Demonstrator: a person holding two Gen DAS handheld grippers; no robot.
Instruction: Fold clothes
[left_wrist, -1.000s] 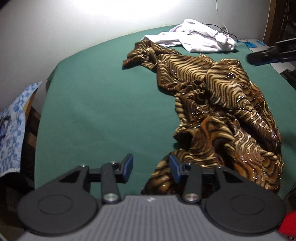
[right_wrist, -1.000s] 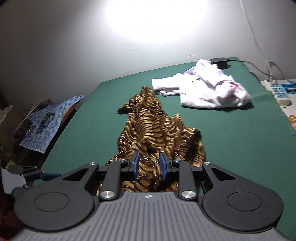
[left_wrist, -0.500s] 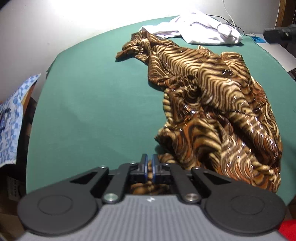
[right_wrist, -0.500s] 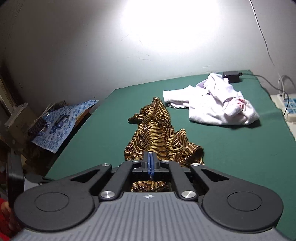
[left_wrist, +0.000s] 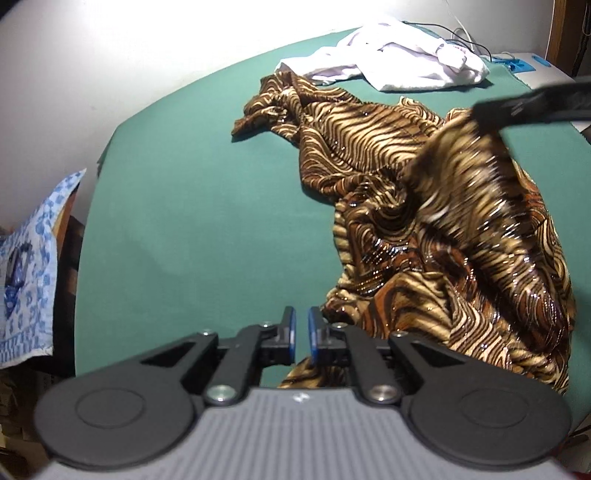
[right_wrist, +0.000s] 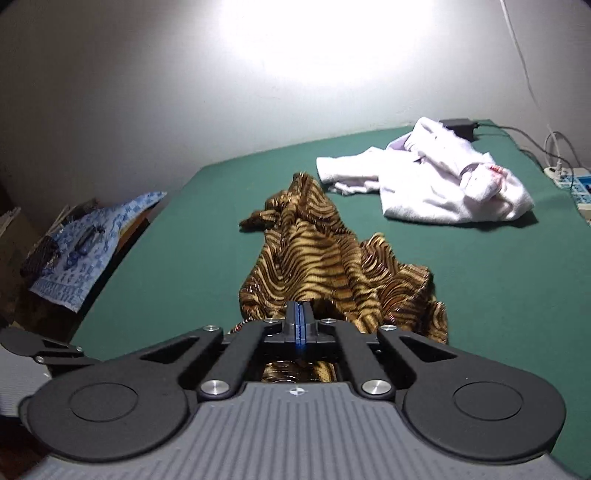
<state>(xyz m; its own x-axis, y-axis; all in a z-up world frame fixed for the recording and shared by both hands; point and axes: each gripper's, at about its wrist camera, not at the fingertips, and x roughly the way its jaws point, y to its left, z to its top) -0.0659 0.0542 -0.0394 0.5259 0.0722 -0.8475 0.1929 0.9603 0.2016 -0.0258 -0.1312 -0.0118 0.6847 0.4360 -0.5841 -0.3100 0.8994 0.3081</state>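
Striped garment (left_wrist: 424, 206) crumpled across middle of table (left_wrist: 192, 206), trailing to near edge. Right gripper (right_wrist: 299, 325) clenched on fold, lifting it. Left gripper (left_wrist: 300, 334) jaws opening, narrow gap, nothing between, hem just beside. Risk: one-sided lift drags slippery fabric into tighter bunch; left misses hem. White garment (right_wrist: 436, 188) at far edge.

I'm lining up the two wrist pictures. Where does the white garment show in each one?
Left wrist view: the white garment lies at the top, right of centre, on the far end of the green table.
Right wrist view: the white garment sits upper right.
Shared landmark: the tiger-striped garment, whose narrow end reaches toward it.
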